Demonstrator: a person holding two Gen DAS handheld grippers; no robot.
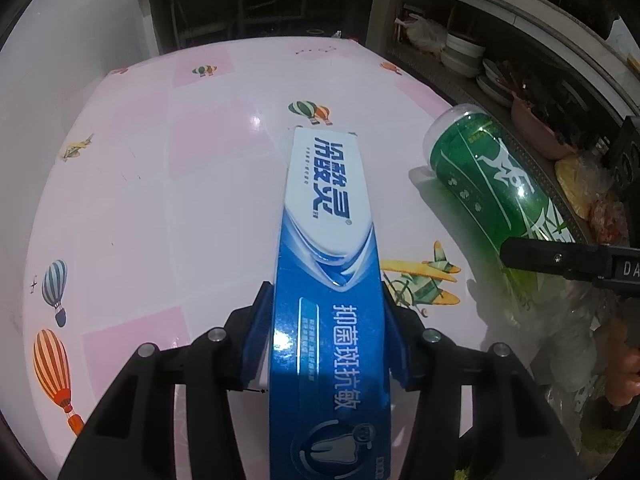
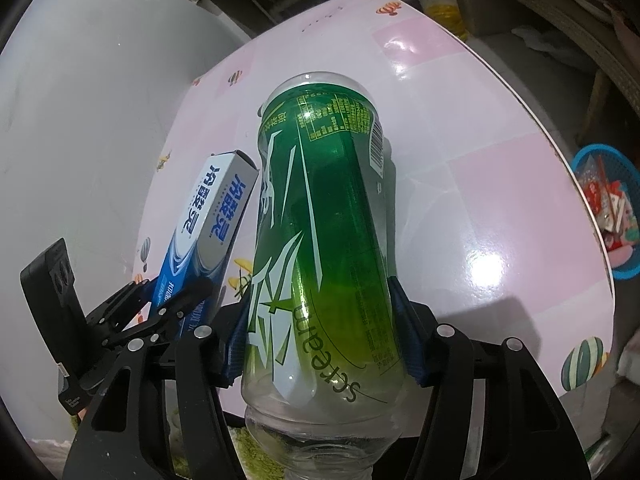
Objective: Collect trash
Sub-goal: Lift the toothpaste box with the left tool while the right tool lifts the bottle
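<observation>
The left gripper [image 1: 326,344] is clamped on a blue and white toothpaste box [image 1: 326,264], its blue pads pressed on both long sides, holding it above the pink table [image 1: 160,184]. The right gripper [image 2: 320,320] grips a green plastic bottle [image 2: 324,220], pads against its sides, base pointing away over the table. Box and bottle sit just beside each other. A blue basket [image 2: 612,208] of wrappers stands beyond the table's edge.
</observation>
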